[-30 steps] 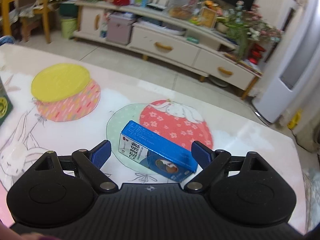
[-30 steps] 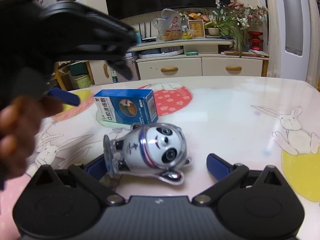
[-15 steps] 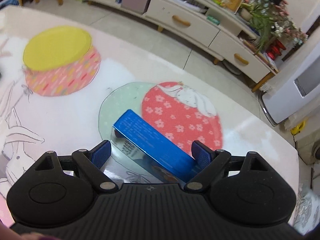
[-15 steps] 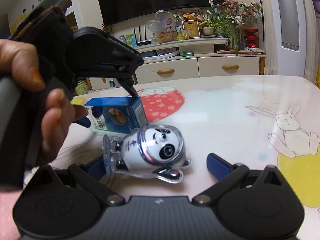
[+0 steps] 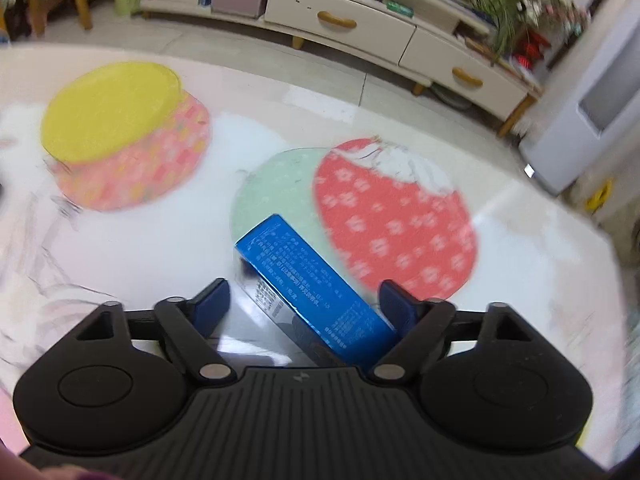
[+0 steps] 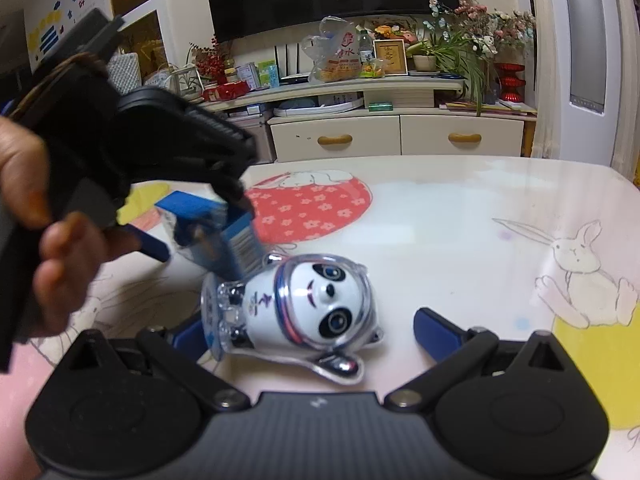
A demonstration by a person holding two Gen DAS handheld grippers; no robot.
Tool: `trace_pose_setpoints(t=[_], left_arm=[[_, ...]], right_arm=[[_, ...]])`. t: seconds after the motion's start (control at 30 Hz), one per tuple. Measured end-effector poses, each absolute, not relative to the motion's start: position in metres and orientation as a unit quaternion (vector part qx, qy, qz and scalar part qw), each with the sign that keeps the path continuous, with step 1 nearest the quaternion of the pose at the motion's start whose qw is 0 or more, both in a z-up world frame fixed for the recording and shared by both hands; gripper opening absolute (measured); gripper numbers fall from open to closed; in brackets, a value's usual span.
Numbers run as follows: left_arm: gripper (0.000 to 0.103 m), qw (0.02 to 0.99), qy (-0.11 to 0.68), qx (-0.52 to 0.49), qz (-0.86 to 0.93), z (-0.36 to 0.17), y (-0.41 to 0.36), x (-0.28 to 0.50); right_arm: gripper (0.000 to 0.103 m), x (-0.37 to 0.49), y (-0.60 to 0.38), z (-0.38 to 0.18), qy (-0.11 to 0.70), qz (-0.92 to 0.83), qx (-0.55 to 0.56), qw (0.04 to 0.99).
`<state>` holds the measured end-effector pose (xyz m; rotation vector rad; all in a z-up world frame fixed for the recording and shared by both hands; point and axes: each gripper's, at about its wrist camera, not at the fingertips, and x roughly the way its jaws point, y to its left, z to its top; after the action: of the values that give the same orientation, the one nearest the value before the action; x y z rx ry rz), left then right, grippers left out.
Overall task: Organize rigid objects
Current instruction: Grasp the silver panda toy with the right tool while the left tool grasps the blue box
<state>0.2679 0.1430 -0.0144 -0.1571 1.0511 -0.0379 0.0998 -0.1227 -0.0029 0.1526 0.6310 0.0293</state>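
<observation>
A blue carton box (image 5: 308, 288) lies slantwise between the fingers of my left gripper (image 5: 308, 304), which is open; its right finger touches the box end and the left finger stands apart. The box also shows in the right wrist view (image 6: 216, 236), tilted under the left gripper (image 6: 192, 216). A white panda figurine (image 6: 304, 308) in a clear shell lies on its side on the table between the fingers of my right gripper (image 6: 312, 332), which is open and not closed on it.
The table (image 6: 460, 240) has a glossy cloth printed with rabbits and coloured circles. Its far edge (image 5: 360, 116) faces a floor and a cream TV cabinet (image 6: 400, 136). A white appliance (image 5: 592, 92) stands at the right.
My left gripper has moved forward and down over the blue box, which has tilted and turned toward the panda. My right gripper has stayed around the panda figurine.
</observation>
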Motion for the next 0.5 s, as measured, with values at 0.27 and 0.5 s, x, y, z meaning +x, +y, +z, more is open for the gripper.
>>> trace_pose_setpoints(t=[0.27,0.5], left_arm=[[0.093,0.877,0.479,0.027,-0.023,-0.022,0.158,0.24],[0.06,0.888,0.457,0.037,-0.03,-0.019,0.16,0.221]], right_arm=[[0.102,0.1,-0.123,-0.002,0.307,0.007,0.069,0.949],[0.101,0.101,-0.12,-0.001,0.297,0.001,0.061,0.953]])
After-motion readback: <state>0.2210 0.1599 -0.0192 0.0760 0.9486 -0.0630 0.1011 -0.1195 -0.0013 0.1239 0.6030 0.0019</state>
